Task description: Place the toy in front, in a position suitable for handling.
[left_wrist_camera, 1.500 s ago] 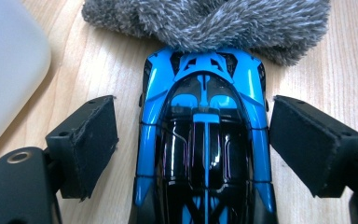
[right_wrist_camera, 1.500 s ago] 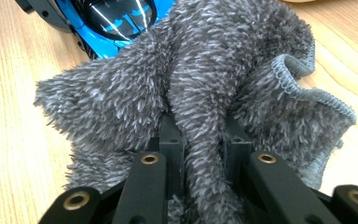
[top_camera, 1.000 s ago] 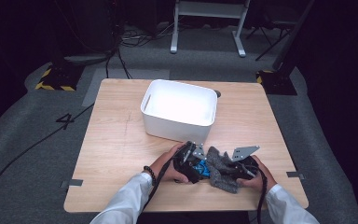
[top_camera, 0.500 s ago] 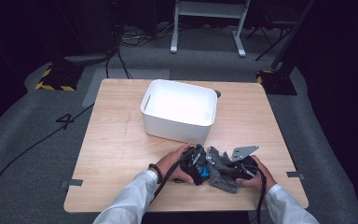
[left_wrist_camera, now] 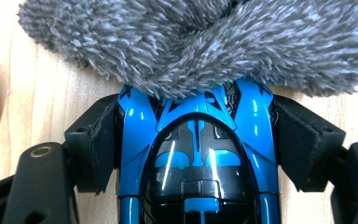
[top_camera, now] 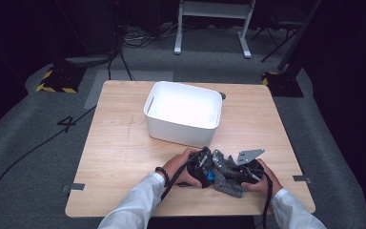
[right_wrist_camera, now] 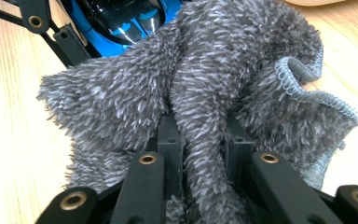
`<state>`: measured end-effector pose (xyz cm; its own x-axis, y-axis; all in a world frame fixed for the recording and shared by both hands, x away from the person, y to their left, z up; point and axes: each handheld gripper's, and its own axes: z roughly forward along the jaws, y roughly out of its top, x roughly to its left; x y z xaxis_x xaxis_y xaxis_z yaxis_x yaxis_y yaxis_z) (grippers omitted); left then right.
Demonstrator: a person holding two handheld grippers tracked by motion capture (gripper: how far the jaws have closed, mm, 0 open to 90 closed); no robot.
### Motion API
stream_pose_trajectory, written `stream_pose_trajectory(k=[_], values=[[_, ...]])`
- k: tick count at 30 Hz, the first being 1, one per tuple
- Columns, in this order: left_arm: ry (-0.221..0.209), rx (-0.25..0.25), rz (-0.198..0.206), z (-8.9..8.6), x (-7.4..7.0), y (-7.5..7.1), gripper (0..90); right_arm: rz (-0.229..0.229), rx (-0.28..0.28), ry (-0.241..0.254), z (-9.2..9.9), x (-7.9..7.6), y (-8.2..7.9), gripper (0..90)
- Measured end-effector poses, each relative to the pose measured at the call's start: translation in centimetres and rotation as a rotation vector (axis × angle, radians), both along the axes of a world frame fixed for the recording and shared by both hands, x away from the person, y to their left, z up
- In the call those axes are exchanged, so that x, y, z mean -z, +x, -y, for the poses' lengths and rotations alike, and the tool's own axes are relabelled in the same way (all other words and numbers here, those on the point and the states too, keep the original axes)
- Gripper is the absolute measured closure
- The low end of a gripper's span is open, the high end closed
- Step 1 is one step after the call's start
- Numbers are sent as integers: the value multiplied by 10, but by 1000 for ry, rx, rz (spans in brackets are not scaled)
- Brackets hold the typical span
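Left gripper view: left tool, just closing, clamps the blue toy car. Right tool pinches the grey fluffy cloth draped directly ahead, touching the car.

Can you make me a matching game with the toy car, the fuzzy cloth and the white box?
Things:
1. toy car
2. fuzzy cloth
3. white box

Descriptions:
A. grey, pinched in the right gripper
B. open-topped, standing behind the hands
C. blue and black, clamped by the left gripper, whose jaws have just been closing

Pairs: 1-C, 2-A, 3-B
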<state>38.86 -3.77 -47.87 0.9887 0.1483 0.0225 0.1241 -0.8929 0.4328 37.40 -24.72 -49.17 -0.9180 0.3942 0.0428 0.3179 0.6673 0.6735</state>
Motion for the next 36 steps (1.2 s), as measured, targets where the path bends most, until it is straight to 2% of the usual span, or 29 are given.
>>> stream_pose_trajectory(k=[3, 4, 5, 6, 7, 10, 15, 16, 17, 18, 19, 20, 21, 24, 25, 26, 27, 28, 29, 31, 34, 36], values=[[2, 3, 20, -2, -1, -2, 242, 8, 2, -4, 1, -1, -1, 744], [-3, 5, 32, -3, -1, -3, 242, 11, 3, -6, 1, -1, -1, 744], [-29, -3, 38, -7, -2, -3, 242, 17, 6, -8, 3, -2, -2, 744], [-29, -3, 38, -7, -2, -3, 242, 17, 6, -8, 3, -2, -2, 744], [-83, -27, 43, -14, -6, -4, 243, 22, 19, -6, 5, -2, -1, 745], [-106, -48, 65, -20, -10, -5, 243, 23, 38, 7, 10, -3, 0, 745], [-213, -69, 98, -38, -24, -7, 243, 25, 58, 33, 13, -4, 0, 747], [-231, -72, 105, -40, -26, -9, 243, 33, 45, 84, 11, -10, -3, 749], [-259, -68, 118, -43, -28, -12, 243, 39, 40, 102, 9, -14, -5, 749], [-259, -68, 118, -43, -28, -12, 243, 39, 40, 102, 9, -14, -5, 749], [-274, -66, 121, -44, -28, -13, 243, 55, 35, 126, 6, -19, -6, 749], [-296, -66, 129, -45, -31, -16, 243, 55, 34, 128, 5, -19, -6, 749], [-296, -66, 129, -45, -31, -16, 243, 55, 34, 128, 5, -19, -6, 749], [-341, -63, 124, -48, -34, -18, 243, 57, 51, 116, 5, -17, -3, 750], [-344, -57, 127, -48, -35, -19, 243, 52, 56, 121, 7, -16, -2, 750], [-358, -50, 131, -47, -35, -20, 243, 36, 53, 160, 8, -16, -1, 751], [-358, -50, 131, -47, -35, -20, 243, 36, 53, 160, 8, -16, -1, 751], [-362, -48, 128, -47, -36, -21, 243, 28, 39, 193, 7, -18, -1, 752], [-386, -45, 126, -46, -36, -21, 243, 22, 10, 257, 5, -23, -3, 753], [-400, -41, 126, -46, -37, -21, 243, 32, -25, 300, 3, -28, -7, 755], [-417, -41, 135, -46, -39, -22, 243, 44, -41, 322, 1, -31, -9, 756], [-430, -47, 138, -46, -40, -24, 243, 63, -64, 357, 0, -38, -12, 759]])
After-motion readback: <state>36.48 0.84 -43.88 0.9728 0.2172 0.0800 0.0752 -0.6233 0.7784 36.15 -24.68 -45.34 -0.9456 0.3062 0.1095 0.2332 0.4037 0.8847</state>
